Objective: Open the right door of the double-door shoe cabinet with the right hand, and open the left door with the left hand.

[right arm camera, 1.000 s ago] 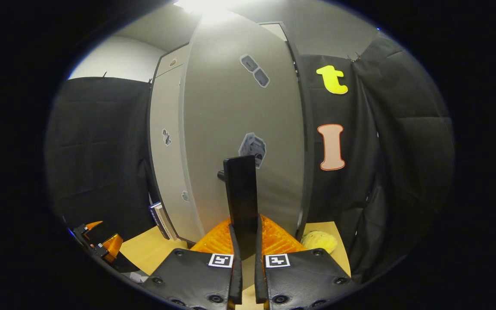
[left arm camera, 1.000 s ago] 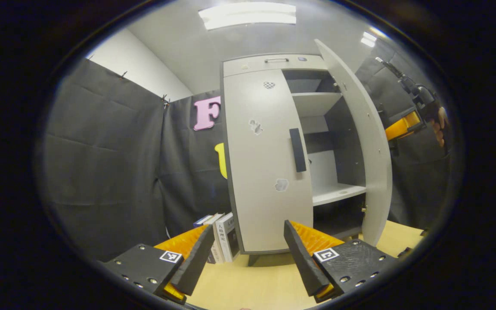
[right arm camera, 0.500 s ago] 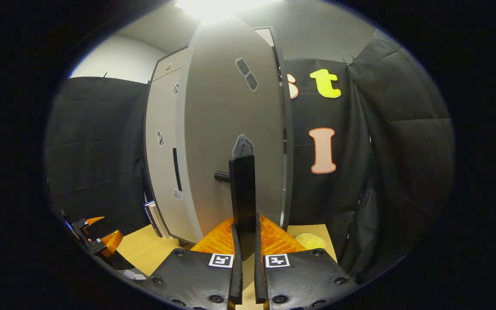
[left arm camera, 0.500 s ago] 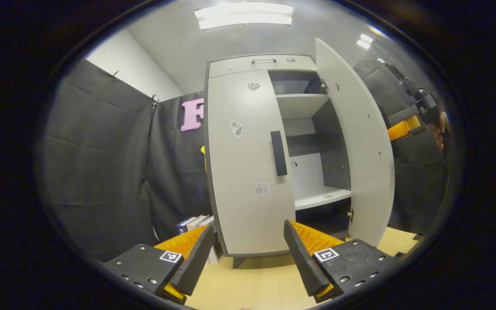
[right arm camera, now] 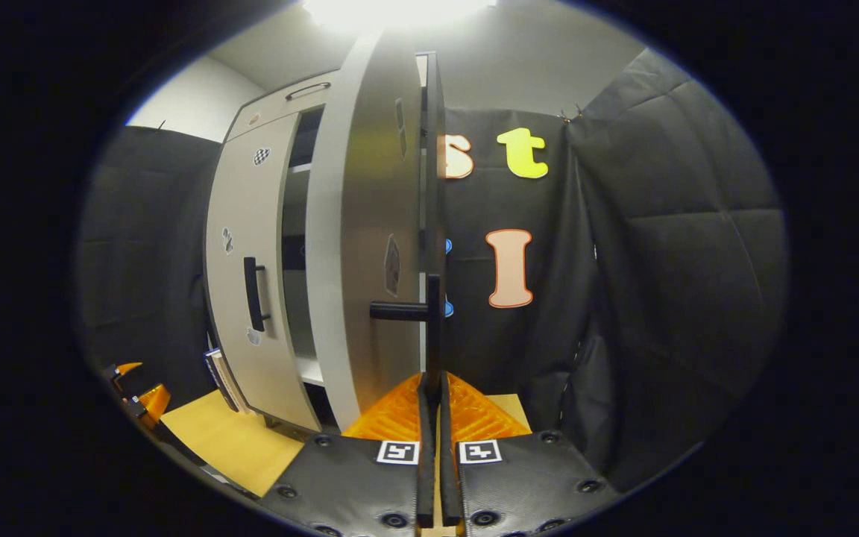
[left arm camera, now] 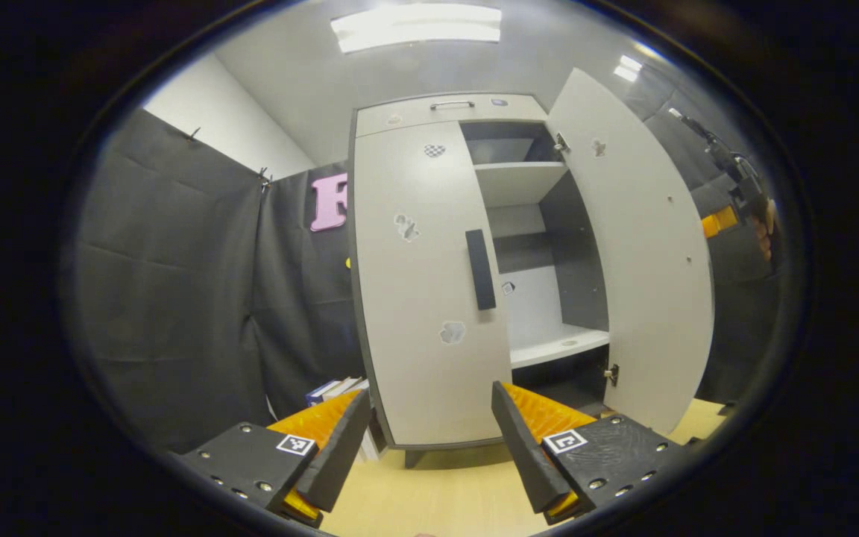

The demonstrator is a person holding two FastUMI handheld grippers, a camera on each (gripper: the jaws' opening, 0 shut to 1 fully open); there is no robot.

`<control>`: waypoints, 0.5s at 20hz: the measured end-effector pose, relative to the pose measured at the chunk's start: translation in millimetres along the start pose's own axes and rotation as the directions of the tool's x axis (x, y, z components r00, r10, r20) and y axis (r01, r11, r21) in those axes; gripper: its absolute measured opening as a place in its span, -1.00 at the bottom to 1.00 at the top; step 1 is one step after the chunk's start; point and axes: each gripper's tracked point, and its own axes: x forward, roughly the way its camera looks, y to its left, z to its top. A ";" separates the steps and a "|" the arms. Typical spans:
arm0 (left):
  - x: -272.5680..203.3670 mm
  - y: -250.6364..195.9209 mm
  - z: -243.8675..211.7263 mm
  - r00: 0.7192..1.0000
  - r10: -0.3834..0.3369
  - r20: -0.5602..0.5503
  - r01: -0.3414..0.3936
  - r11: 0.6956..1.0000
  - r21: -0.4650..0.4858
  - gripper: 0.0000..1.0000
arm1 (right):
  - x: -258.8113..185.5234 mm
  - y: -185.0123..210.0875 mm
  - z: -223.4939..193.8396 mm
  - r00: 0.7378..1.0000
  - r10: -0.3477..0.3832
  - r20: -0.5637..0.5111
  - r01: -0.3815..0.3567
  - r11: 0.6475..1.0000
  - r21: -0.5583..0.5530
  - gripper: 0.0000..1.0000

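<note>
Your right gripper (right arm camera: 433, 418) is clamped on the right door handle (right arm camera: 432, 328); right door (left arm camera: 634, 246) stands wide open. Your left gripper (left arm camera: 429, 440) is spread, holding nothing, facing the closed left door (left arm camera: 422, 298).

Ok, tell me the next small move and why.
Probably bring the left gripper forward to the left door's handle: the right door already stands wide open with the right gripper shut on its handle, while the left door is shut.
</note>
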 end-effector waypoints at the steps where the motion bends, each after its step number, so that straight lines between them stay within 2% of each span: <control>1: 4.1 -4.0 2.0 1.000 -0.009 -0.003 0.009 1.000 -0.002 0.90 | 0.5 1.0 -1.9 1.000 -0.004 0.003 0.004 1.000 0.009 -0.83; 2: 8.9 -9.4 5.2 1.000 -0.021 -0.008 0.021 1.000 -0.009 0.89 | -1.0 0.3 -0.6 1.000 -0.006 0.012 0.006 1.000 0.005 -0.82; 3: 14.7 -14.7 9.6 0.999 -0.034 -0.012 0.034 0.999 -0.021 0.90 | -0.9 -1.1 -0.3 1.000 -0.003 0.018 0.003 1.000 -0.001 -0.95; 4: 21.5 -19.2 15.3 0.999 -0.045 -0.012 0.044 0.998 -0.037 0.90 | -2.0 -2.9 -0.1 1.000 -0.001 0.022 0.001 1.000 -0.005 -0.96; 5: 29.7 -23.0 22.0 0.999 -0.053 -0.008 0.053 0.997 -0.054 0.90 | -2.8 -2.2 -1.1 1.000 0.006 0.020 -0.006 1.000 -0.005 -0.71; 6: 37.8 -27.5 28.8 0.998 -0.060 -0.003 0.060 0.996 -0.070 0.90 | -6.1 -1.6 -1.7 1.000 0.016 0.015 -0.016 1.000 -0.002 -0.84; 10: 69.1 -39.7 54.4 0.996 -0.083 0.021 0.085 0.990 -0.112 0.90 | -12.8 -10.6 -3.9 1.000 -0.016 0.019 0.016 1.000 -0.020 -0.75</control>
